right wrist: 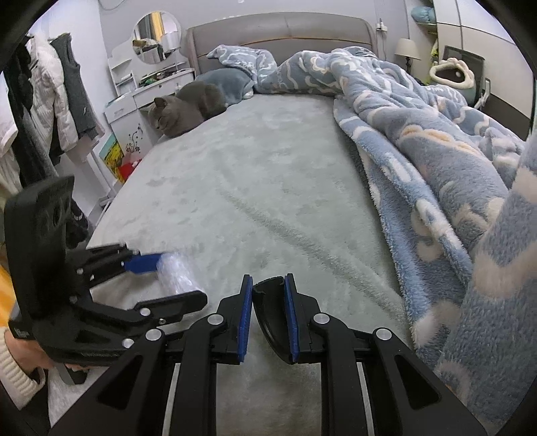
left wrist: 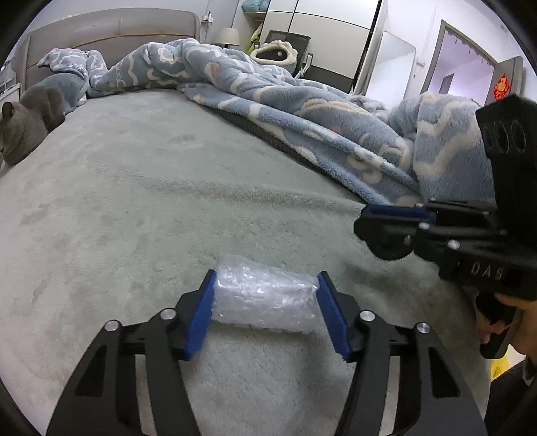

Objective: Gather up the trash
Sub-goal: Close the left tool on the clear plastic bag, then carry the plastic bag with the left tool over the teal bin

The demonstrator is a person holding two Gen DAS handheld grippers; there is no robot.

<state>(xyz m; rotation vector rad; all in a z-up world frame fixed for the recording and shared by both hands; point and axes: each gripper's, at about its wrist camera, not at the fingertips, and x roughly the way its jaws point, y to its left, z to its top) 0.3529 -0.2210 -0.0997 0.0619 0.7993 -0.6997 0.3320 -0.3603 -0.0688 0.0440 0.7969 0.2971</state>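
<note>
- Your left gripper (left wrist: 265, 295) has its blue pads set against both ends of a roll of clear bubble wrap (left wrist: 263, 296); the jaws stand at a medium width, closed onto the roll.
- The bubble wrap lies directly between the left fingertips, resting on the grey-green bed cover (left wrist: 151, 208), with its long axis running across from pad to pad.
- Your right gripper (right wrist: 268, 315) is narrow, its pads clamped on a curved black plastic piece (right wrist: 268, 312) that sits upright between them and reaches back toward the gripper body.
- From the right tool, the left gripper and the roll lie just beside it to the left, near the edge of the bed.
- From the left tool, the right gripper sits near, to the right and slightly ahead, its tips clear of the roll.
- A blue fleece blanket (right wrist: 436, 161) is bunched ahead and to the right of both tools.
- A grey cat (right wrist: 184, 112) lies well ahead and to the left, near the headboard (right wrist: 282, 32).
- A hand (left wrist: 510, 322) holds the right tool's grip.
</note>
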